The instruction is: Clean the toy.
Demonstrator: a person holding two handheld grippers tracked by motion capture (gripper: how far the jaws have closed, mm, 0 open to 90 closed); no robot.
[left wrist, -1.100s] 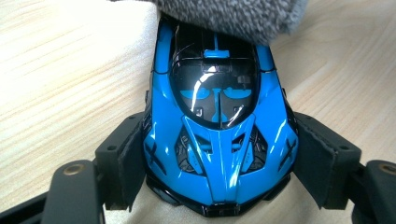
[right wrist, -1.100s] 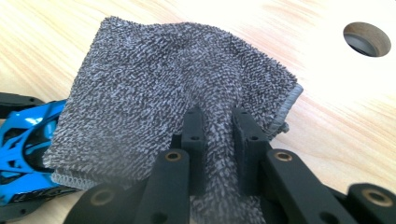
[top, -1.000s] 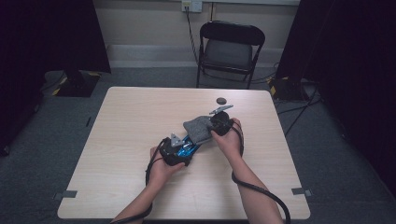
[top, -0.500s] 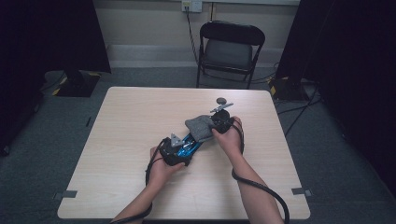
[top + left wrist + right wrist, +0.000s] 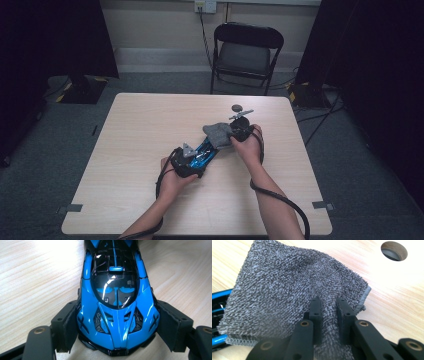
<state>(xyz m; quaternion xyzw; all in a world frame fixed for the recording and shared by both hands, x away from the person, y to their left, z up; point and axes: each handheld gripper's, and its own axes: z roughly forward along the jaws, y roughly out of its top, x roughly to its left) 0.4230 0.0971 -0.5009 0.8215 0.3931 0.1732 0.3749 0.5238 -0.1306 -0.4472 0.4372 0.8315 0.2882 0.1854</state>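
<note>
A glossy blue and black toy car [image 5: 117, 315] lies on the wooden table [image 5: 150, 125], its near end between my left gripper's [image 5: 116, 325] jaws. Both pads press its sides. In the high view the car [image 5: 205, 150] points from the left gripper [image 5: 197, 156] toward the right hand. My right gripper [image 5: 329, 302] is shut on a fold of a grey terry cloth [image 5: 287, 290]. The cloth [image 5: 218, 132] drapes over the car's far end, with the right gripper [image 5: 235, 135] beside it. A strip of blue shows at the left edge of the right gripper view.
A round cable hole [image 5: 394, 250] sits in the tabletop just beyond the cloth, also visible as a cable hole [image 5: 236, 107] in the high view. A black folding chair [image 5: 247, 50] stands behind the table's far edge. Cables trail from both grippers toward the near edge.
The right gripper with the cloth has shifted slightly at the car's far end. The left gripper and the car have stayed put.
</note>
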